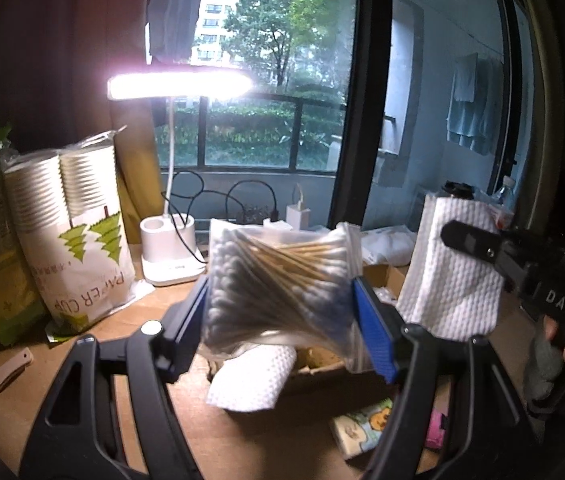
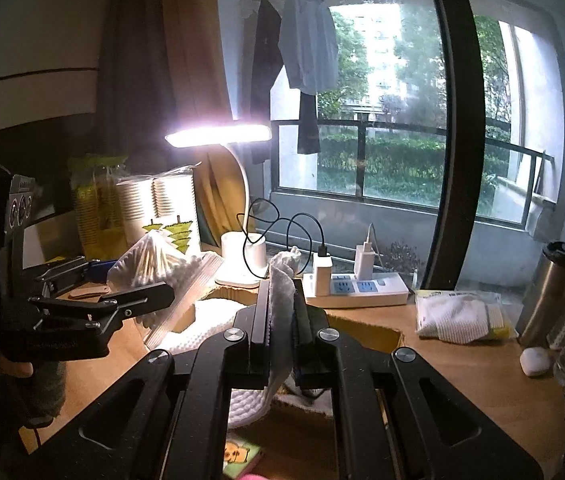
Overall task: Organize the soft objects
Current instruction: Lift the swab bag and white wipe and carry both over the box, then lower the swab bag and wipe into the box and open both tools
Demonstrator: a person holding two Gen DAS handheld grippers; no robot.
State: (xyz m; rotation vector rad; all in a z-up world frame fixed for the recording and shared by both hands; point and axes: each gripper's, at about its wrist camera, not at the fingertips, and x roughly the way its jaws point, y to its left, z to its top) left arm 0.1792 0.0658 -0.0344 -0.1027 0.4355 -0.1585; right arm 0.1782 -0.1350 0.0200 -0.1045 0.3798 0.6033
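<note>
left gripper: the black left gripper with blue finger pads [image 1: 280, 312] is clamped on a clear plastic zip bag of wooden-stick cotton swabs [image 1: 278, 280], one pad on each side of the bag; the bag is held in the air, tilted, above the box.
right gripper: the black right gripper [image 2: 281, 316] is closed tight on a folded white embossed paper towel [image 2: 282, 280]; the towel stands up between the fingers and hangs down below them.
towel seen from the left: the same held towel [image 1: 454, 264] hangs as a flat sheet to the right of the swab bag, apart from it.
open box: a brown cardboard box [image 1: 318, 368] sits on the wooden desk [image 1: 10, 396], directly below both grippers; a second white embossed paper towel [image 1: 254, 376] lies in it and drapes over its near-left edge.
near edge of the desk: a small tissue pack printed with a cartoon bear [image 1: 362, 426] lies in front of the box, with a pink item [image 1: 438, 428] just beside it.
left edge of the desk: a plastic sleeve of stacked white paper cups with green tree prints [image 1: 70, 224] stands upright; a small beige folding knife [image 1: 8, 370] lies flat nearer the front.
back edge of the desk: a lit white desk lamp [image 1: 170, 248] stands on its base; a white power strip with two chargers [image 2: 354, 288] lies to its right.
right edge of the desk: a bagged white cloth [image 2: 458, 314], a steel tumbler with a black lid [image 2: 550, 292] and a small white case [image 2: 535, 362].
</note>
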